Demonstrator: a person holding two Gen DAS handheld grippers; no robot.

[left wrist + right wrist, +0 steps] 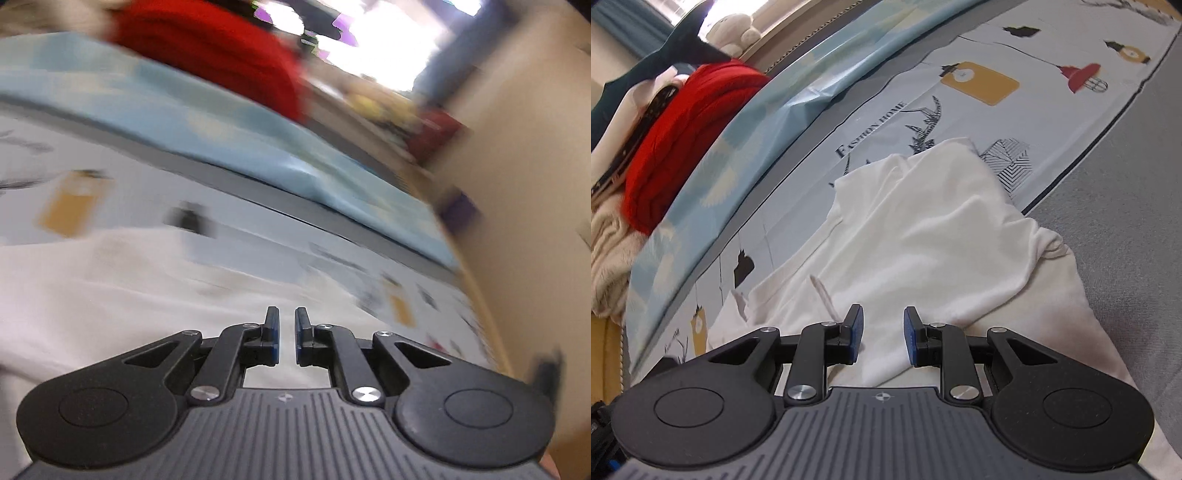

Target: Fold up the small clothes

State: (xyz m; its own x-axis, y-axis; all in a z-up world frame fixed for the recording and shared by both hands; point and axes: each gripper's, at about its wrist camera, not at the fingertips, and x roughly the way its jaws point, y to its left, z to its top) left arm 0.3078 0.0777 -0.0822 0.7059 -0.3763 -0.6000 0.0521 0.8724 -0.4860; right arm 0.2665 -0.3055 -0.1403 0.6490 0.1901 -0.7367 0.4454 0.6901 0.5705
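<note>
A white garment [923,229] lies rumpled on a printed cloth [997,110], with one part folded over toward the far end. My right gripper [882,325] hovers low over its near part, open, nothing between the fingers. In the left wrist view, which is motion-blurred, my left gripper [286,325] sits over the white garment [110,295] with the jaws a narrow gap apart and nothing visibly held.
A pile of clothes with a red knit [683,136] on top and a cream one [609,243] below sits at the far left, past a light blue sheet [768,122]. The red knit [221,48] also shows in the left view. Grey surface [1126,221] lies to the right.
</note>
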